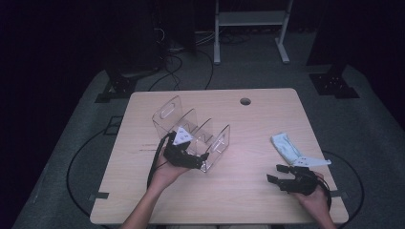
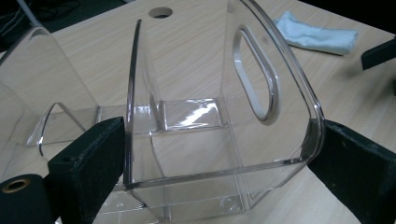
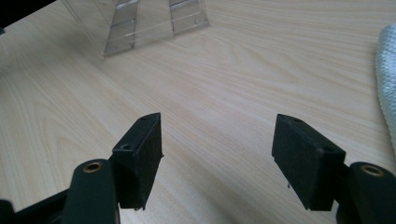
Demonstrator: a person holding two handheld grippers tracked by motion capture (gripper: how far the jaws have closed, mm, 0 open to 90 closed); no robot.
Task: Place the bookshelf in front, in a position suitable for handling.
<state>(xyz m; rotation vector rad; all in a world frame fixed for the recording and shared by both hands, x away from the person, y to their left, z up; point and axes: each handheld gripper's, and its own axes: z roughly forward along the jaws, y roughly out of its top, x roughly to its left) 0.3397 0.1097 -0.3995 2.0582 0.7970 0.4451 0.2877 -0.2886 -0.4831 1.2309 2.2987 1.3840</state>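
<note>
A clear acrylic organizer [image 1: 191,131] with dividers and slotted handle ends lies on the wooden table [image 1: 248,200], left of centre. My left gripper [image 1: 203,160] is at its near end. In the left gripper view the two jaws press on the outer walls of the organizer's [image 2: 261,140] end compartment, so the left gripper [image 2: 219,149] is shut on it. My right gripper [image 1: 276,173] hovers open near the front right of the table. Its jaws [image 3: 217,140] stand wide apart over bare wood, with the organizer [image 3: 140,23] farther off.
A folded pale blue cloth [image 1: 285,145] lies on the table just beyond the right gripper, also seen as the cloth [image 2: 317,35] and the cloth [image 3: 387,79]. A cable hole [image 1: 245,101] sits near the far edge. Stands and cables are on the floor beyond.
</note>
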